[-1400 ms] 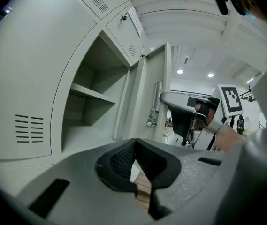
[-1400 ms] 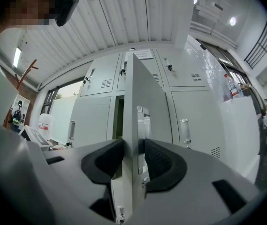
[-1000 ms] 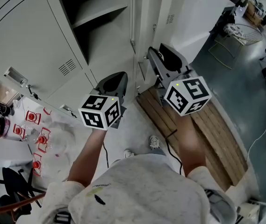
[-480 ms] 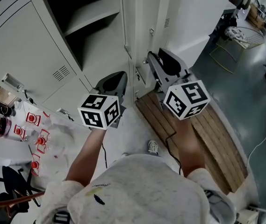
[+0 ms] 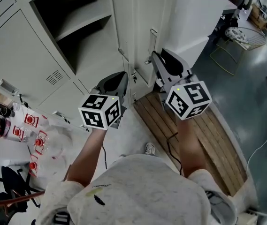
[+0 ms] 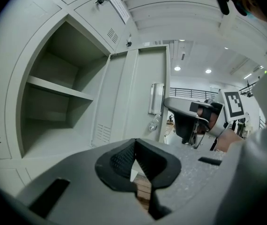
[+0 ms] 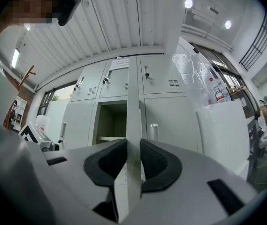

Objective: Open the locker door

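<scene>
The grey locker door [image 7: 133, 125] stands edge-on between the pads of my right gripper [image 7: 133, 159]. The jaws have just been closing and the pads now touch both faces of the door. In the head view this right gripper [image 5: 156, 59] sits just below the door's handle [image 5: 153, 35]. From the left gripper view the door [image 6: 142, 93] shows beside the open locker [image 6: 58, 102] with its shelf, and the right gripper [image 6: 189, 115] is at the door's free edge. My left gripper [image 6: 134, 146] hangs shut and empty, lower left of the door [image 5: 142, 27] in the head view.
More closed lockers [image 5: 25, 60] surround the open one. A table [image 5: 2, 149] at the left carries a clear bag of red-labelled bottles [image 5: 37, 142]. A wooden pallet [image 5: 194, 130] lies on the floor under my right arm. A white cabinet [image 5: 194, 18] stands right of the lockers.
Both grippers have come closer to the lockers. The door handle now lies just beyond my right gripper's tips, and the open locker sits further left in the head view.
</scene>
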The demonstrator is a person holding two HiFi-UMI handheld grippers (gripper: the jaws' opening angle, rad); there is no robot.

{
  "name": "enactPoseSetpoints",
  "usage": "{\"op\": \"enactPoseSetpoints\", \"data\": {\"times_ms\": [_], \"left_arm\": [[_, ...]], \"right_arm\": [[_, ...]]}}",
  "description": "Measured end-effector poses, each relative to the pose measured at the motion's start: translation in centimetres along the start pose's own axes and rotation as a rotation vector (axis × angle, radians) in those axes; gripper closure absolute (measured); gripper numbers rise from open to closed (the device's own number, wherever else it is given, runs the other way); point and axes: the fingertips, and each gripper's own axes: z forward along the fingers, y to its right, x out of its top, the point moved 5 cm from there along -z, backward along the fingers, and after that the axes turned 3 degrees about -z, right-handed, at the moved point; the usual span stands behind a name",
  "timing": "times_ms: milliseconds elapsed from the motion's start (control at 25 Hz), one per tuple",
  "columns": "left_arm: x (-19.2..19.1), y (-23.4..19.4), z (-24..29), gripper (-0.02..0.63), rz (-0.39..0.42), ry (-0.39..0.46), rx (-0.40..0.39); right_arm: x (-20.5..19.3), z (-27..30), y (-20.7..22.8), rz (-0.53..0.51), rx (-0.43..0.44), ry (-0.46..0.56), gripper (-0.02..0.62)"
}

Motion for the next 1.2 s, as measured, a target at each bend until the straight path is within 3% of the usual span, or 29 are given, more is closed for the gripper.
{"op": "enactPoseSetpoints", "data": {"times_ms": [720,1200], "left_arm": [[0.2,1.5,3.9,0.6,-0.001,-0.002,0.045],[0.2,2.0,7.2,0.6,-0.018,0.021,0.09]], "right_arm": [[-0.3,0.4,6.4,0.015,-0.001,0.004,0.512],[-0.7,1.4,10.1,0.011,0.045,0.012,0.512]]}}
